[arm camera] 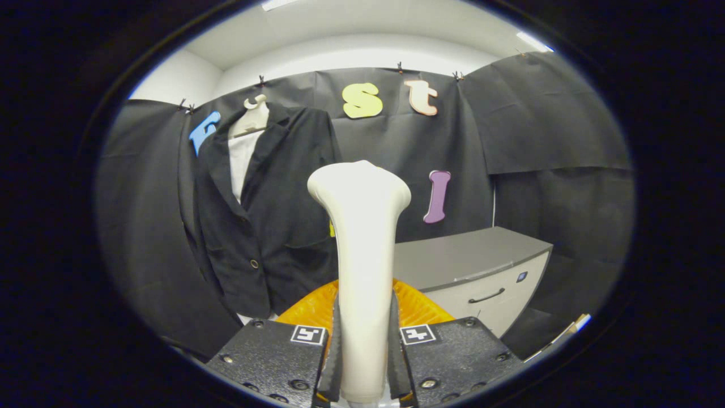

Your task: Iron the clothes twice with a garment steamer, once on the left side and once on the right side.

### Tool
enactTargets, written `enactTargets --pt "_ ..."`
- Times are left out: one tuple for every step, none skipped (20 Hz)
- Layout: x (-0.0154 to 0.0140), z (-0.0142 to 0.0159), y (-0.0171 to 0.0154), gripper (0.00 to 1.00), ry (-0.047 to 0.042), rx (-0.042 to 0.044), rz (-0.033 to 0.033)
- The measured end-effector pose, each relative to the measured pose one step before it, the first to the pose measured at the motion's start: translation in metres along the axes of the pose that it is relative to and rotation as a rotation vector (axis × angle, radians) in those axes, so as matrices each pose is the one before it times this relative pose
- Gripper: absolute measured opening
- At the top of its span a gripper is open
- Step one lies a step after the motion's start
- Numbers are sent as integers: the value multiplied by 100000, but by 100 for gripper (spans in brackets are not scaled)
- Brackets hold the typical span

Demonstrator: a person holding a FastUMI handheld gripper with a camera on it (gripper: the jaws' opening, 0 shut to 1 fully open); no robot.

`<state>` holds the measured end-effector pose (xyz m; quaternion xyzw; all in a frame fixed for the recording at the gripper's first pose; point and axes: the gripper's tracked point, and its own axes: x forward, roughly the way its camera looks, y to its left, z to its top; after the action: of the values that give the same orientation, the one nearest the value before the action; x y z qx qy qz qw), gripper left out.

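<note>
Gripper view is showing one gripper (pixel 362 362) whose two fingers are pressing on either side of the handle of one cream-white, smooth plastic garment steamer (pixel 362 255), so the tongs are closed on it. The steamer is standing upright between the fingers, its flared head rising toward twelve o'clock, well short of the booth wall.

One black blazer jacket (pixel 266 221) is hanging at about ten o'clock from the steamer head, on one pale hanger (pixel 252 116) hooked at the top of the dark cloth wall. One white garment (pixel 241 161) is showing inside the jacket's open lapels. One dark button is showing on the jacket front, and whether there are more I cannot tell.

One orange ribbed object (pixel 422 309) is sitting just beyond the fingers, peeking out on both sides of the steamer handle; what it is cannot be told.

One grey cabinet (pixel 470 266) with a flat top is standing at about three o'clock from the handle. It is showing one drawer front with one dark curved handle (pixel 486 296); the drawer is closed, so its contents are hidden.
</note>
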<state>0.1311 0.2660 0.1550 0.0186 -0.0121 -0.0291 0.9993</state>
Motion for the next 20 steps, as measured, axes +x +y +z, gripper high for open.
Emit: enactTargets --pt "21 621 780 35 -1429 -687 1205" --pt "107 660 703 35 -1429 -746 959" --pt "210 669 726 35 -1491 -778 994" --pt "327 595 846 35 -1569 -414 1100" --pt "555 764 817 35 -1764 -812 974" --pt "656 757 733 35 -1988 -1074 595" --pt "754 736 746 35 -1815 -1413 598" --pt "965 690 624 35 -1611 -1050 317" --pt "906 743 784 35 -1627 -212 1033" --pt "1005 1062 1019 35 -2030 -68 1293" --pt "1049 1262 875 35 -2454 -1065 958" --pt "991 1318 664 35 -2482 -1371 152" --pt "1058 1198 342 35 -2945 -1353 13" --pt "1020 1178 290 35 -2268 -2060 -1058" --pt "1032 1053 54 35 -2060 -1692 -1088" --pt "1051 1083 201 35 -2151 -471 -399" --pt "1030 1015 134 35 -1604 -212 -329" --pt "1061 894 -13 35 -1183 173 -645" --pt "1048 627 -93 35 -236 -443 -745" --pt "1090 606 64 35 -244 -7 -209"
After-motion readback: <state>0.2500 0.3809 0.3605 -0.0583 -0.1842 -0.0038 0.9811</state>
